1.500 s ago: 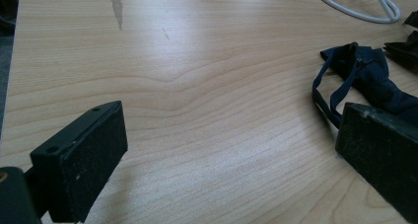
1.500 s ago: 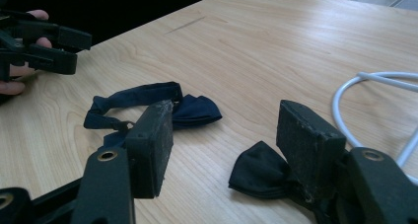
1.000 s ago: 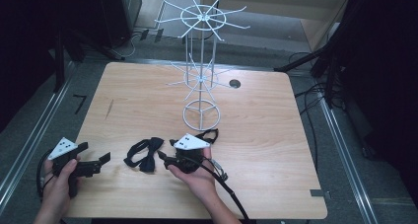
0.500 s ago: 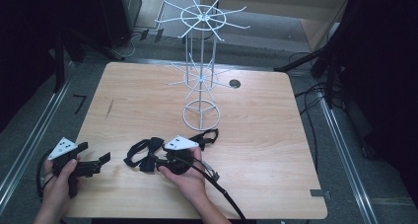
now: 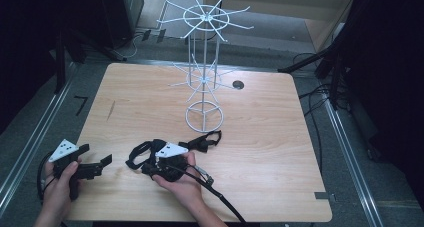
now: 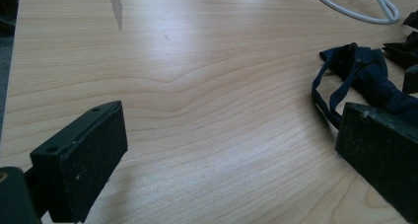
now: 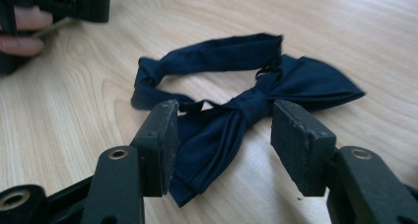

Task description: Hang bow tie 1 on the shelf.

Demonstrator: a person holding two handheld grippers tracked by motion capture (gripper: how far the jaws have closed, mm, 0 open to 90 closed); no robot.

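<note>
A dark navy bow tie (image 7: pixel 256 93) with its strap looped behind it lies flat on the wooden table (image 5: pixel 260 137). My right gripper (image 7: pixel 224 135) is open, with one jaw on each side of the tie's near wing, just short of the knot. In the high view this tie (image 5: pixel 140 153) sits at the front of the table, right at the tip of my right gripper (image 5: pixel 148 163). My left gripper (image 5: pixel 95 154) is open and holds nothing, near the front left corner. In its own view my left gripper (image 6: pixel 231 155) points across bare wood, with the tie (image 6: pixel 374 81) at the right.
A white wire display stand (image 5: pixel 204 77) with two tiers of hooks rises from a ring base at the table's middle. A second dark bow tie (image 5: pixel 202 141) lies just in front of that base. A round cable hole (image 5: pixel 238 85) sits at the back.
My right gripper has moved left across the table and now straddles the navy bow tie. The left gripper has stayed where it was.
</note>
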